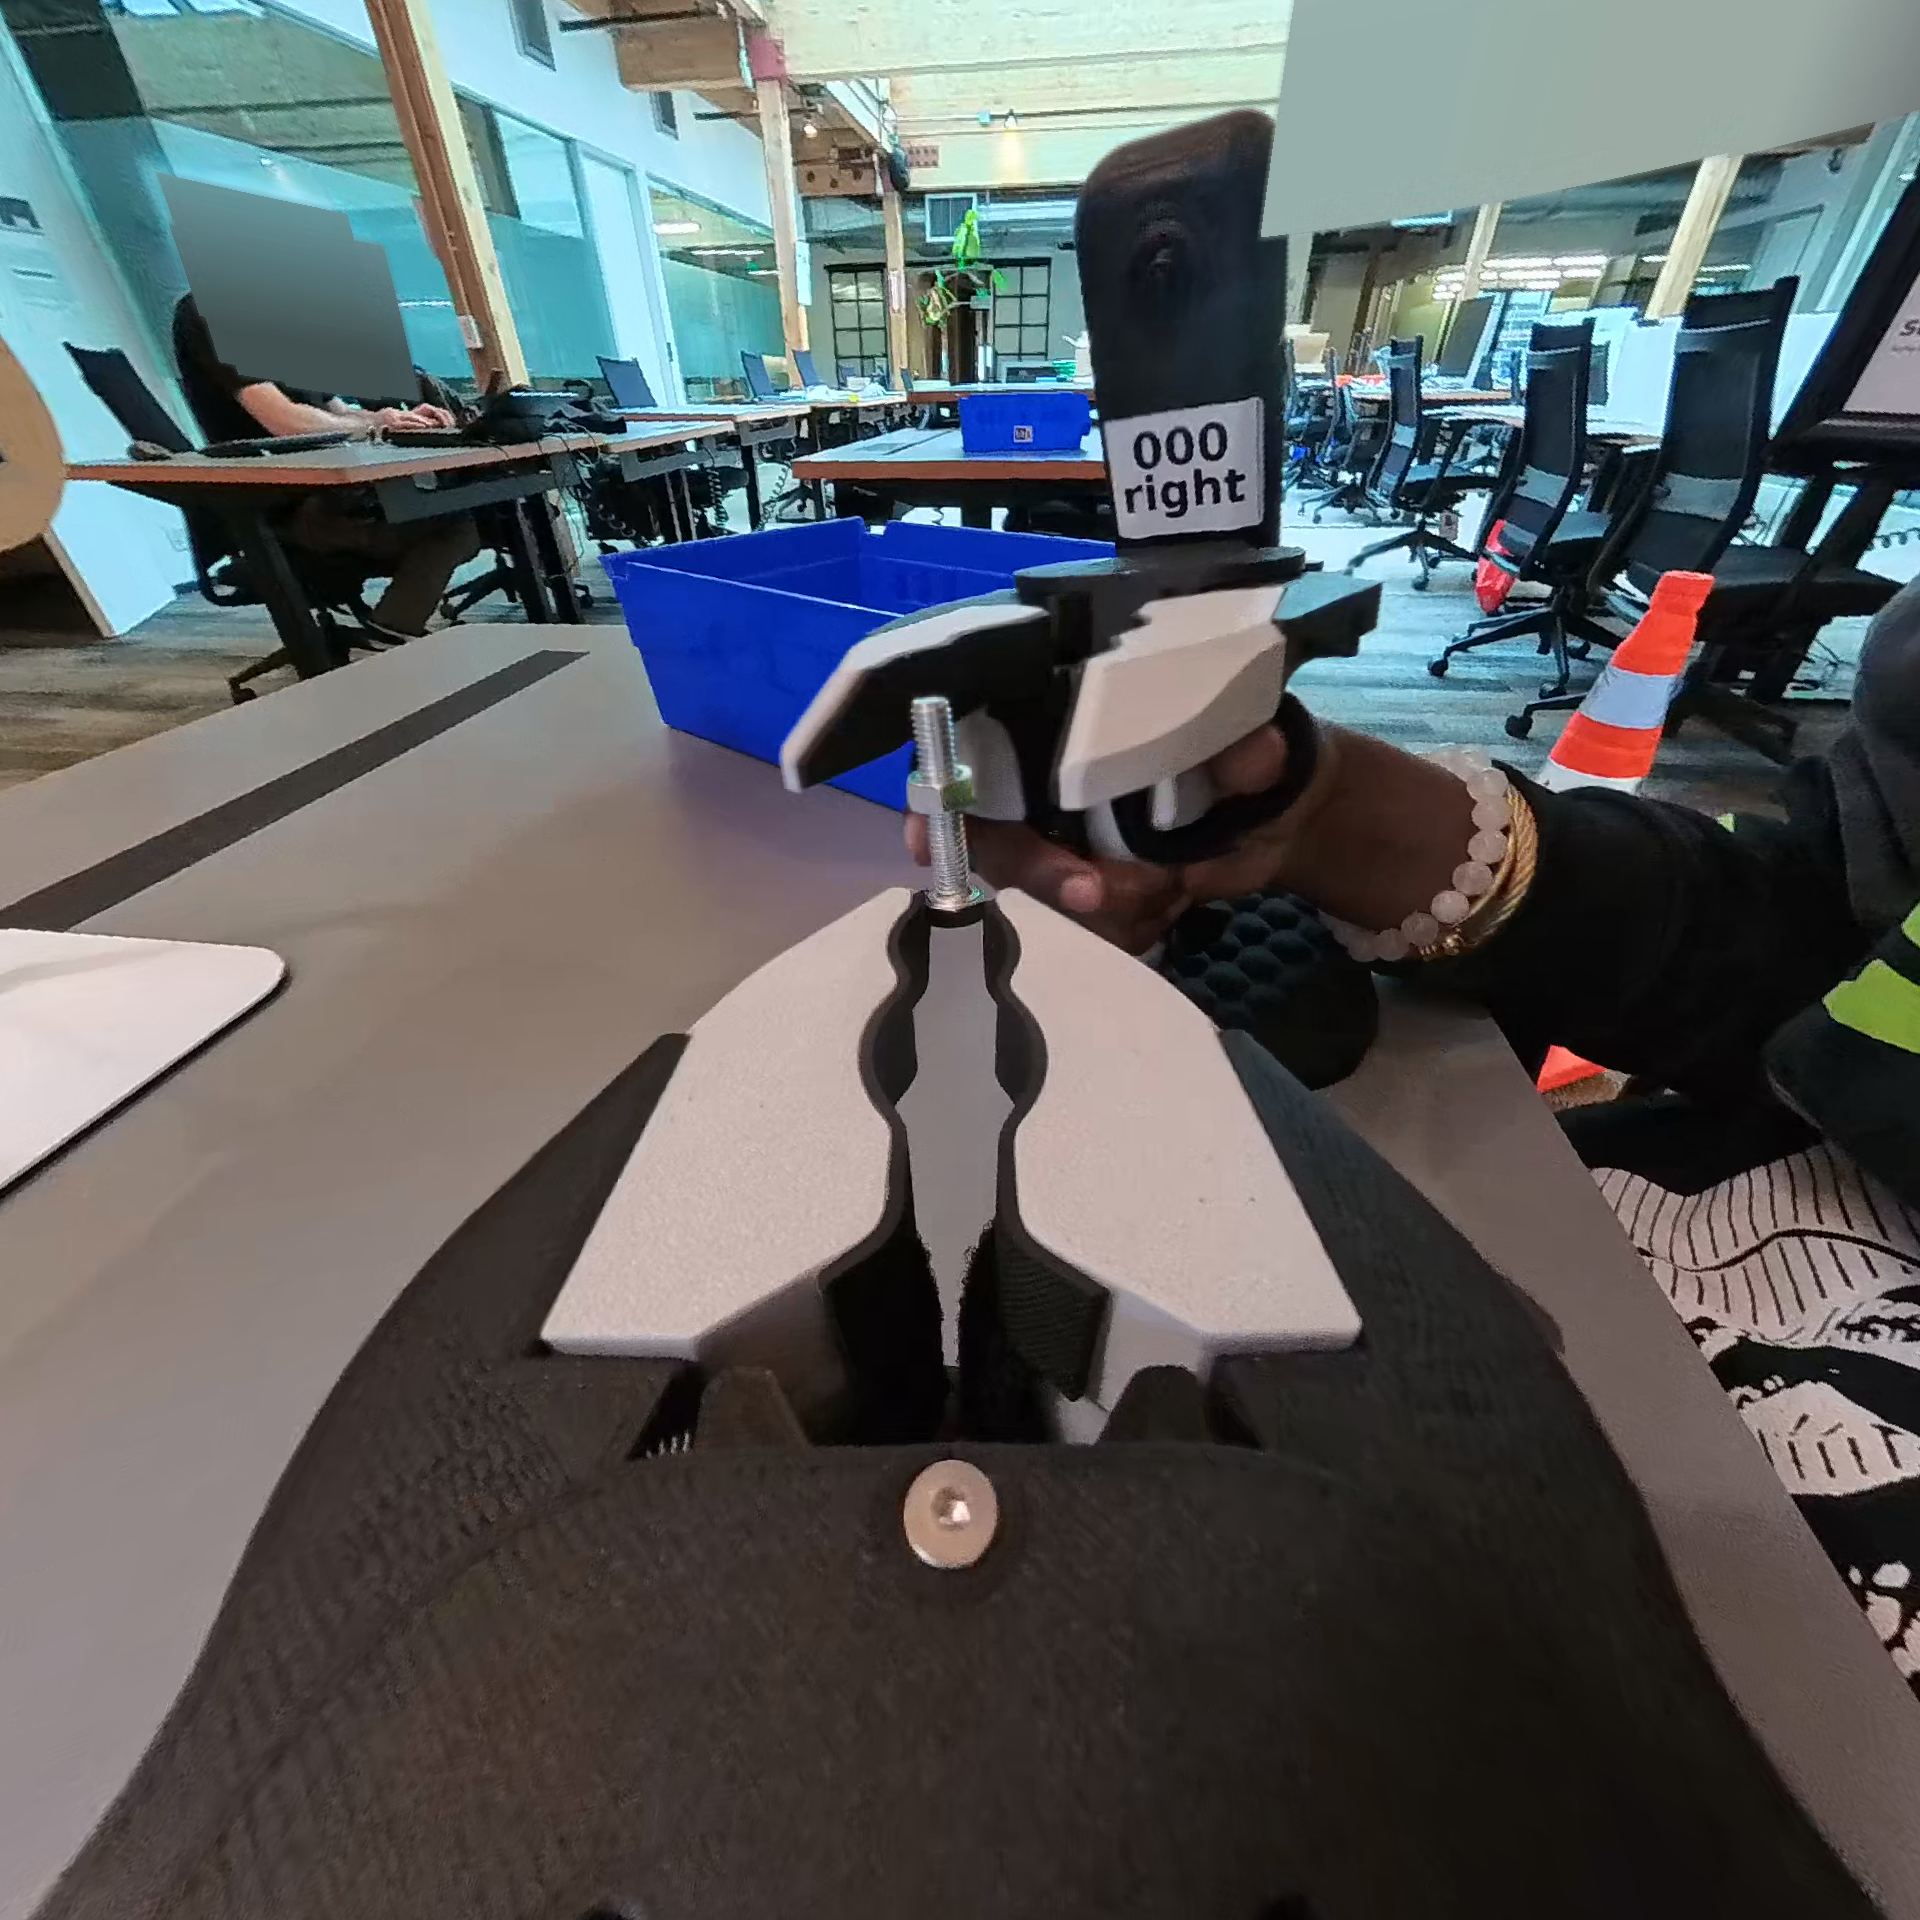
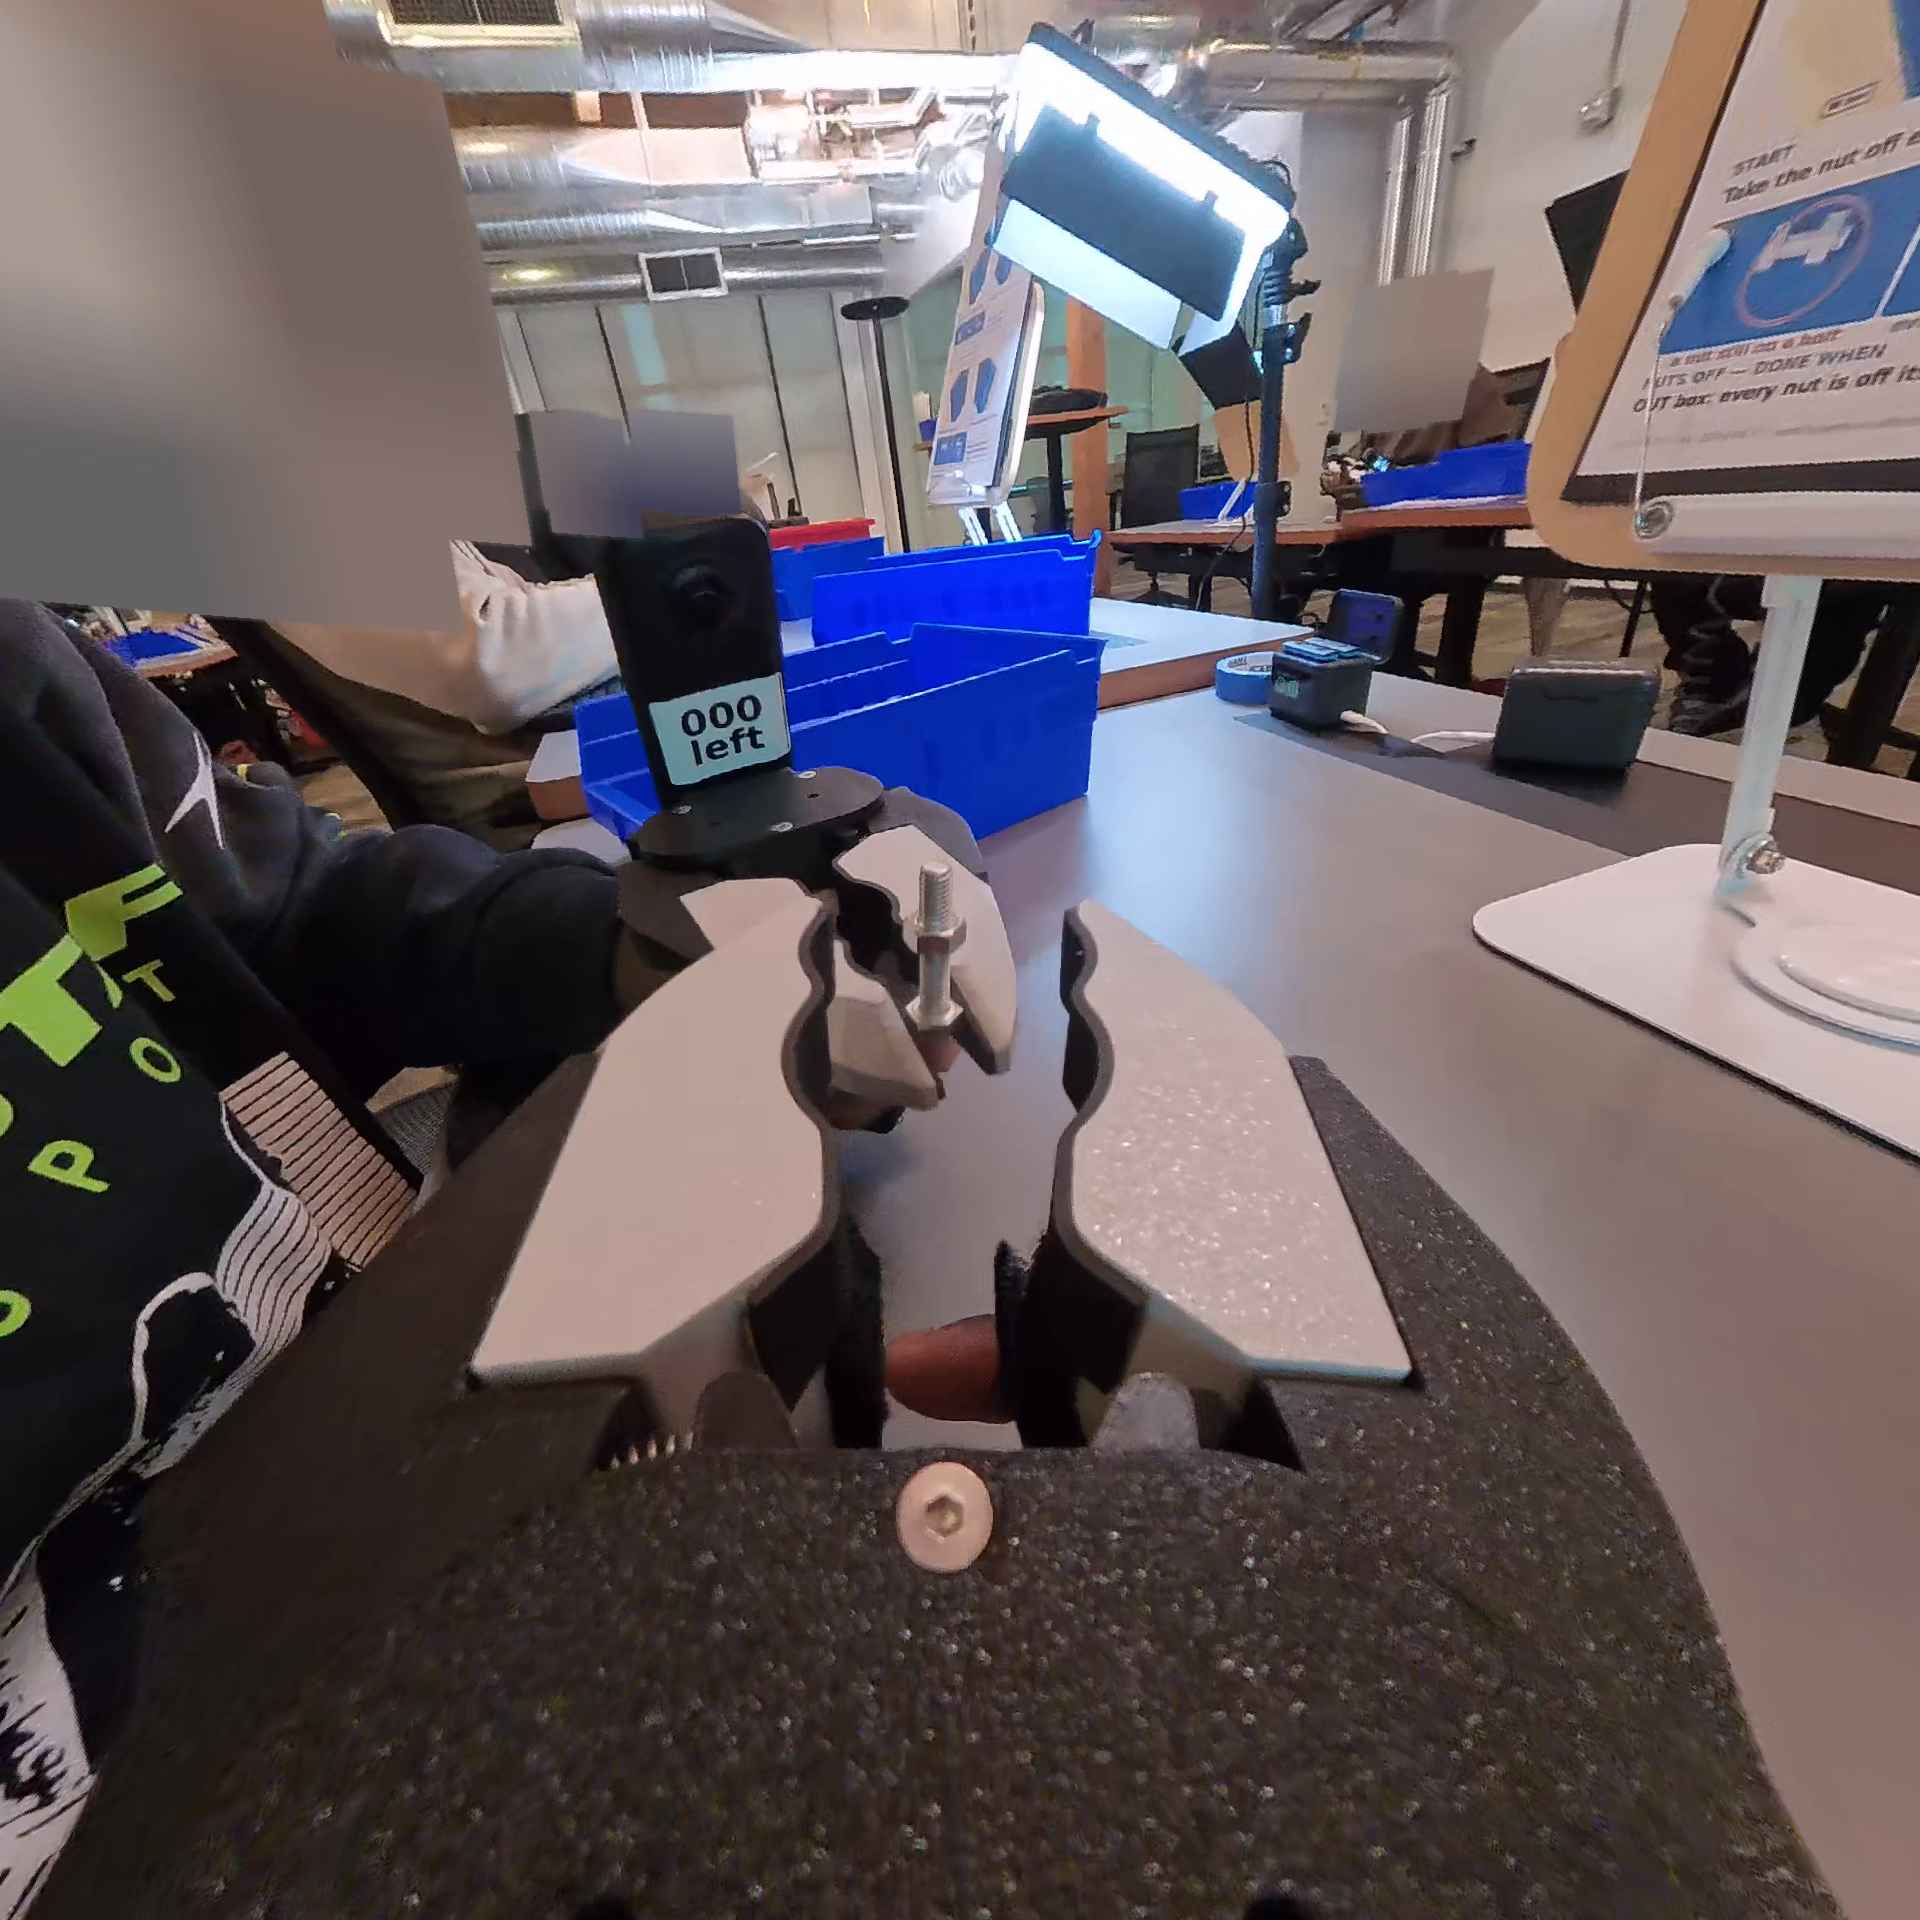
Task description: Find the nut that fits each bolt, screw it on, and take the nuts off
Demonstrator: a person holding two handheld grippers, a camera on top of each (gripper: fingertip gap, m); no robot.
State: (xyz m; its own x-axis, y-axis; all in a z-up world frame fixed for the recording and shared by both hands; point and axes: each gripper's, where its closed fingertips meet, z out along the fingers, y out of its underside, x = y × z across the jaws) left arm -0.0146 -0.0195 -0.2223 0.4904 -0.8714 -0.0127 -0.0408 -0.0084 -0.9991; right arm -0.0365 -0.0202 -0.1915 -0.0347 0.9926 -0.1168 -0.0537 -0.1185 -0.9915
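The left gripper (image 1: 951, 914) is clamping the upright bolt (image 1: 943, 821) by its head (nut (image 1: 940, 795) threaded midway) while the right gripper (image 2: 935, 961) is gaping open beside that bolt.

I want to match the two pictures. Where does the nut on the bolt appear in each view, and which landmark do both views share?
Left wrist view: the nut sits midway up the upright bolt, just above centre, beyond the left gripper clamping the bolt's head.
Right wrist view: the nut is centre, slightly left, between the open fingers of the right gripper.
Shared landmark: the blue bin behind the bolt.
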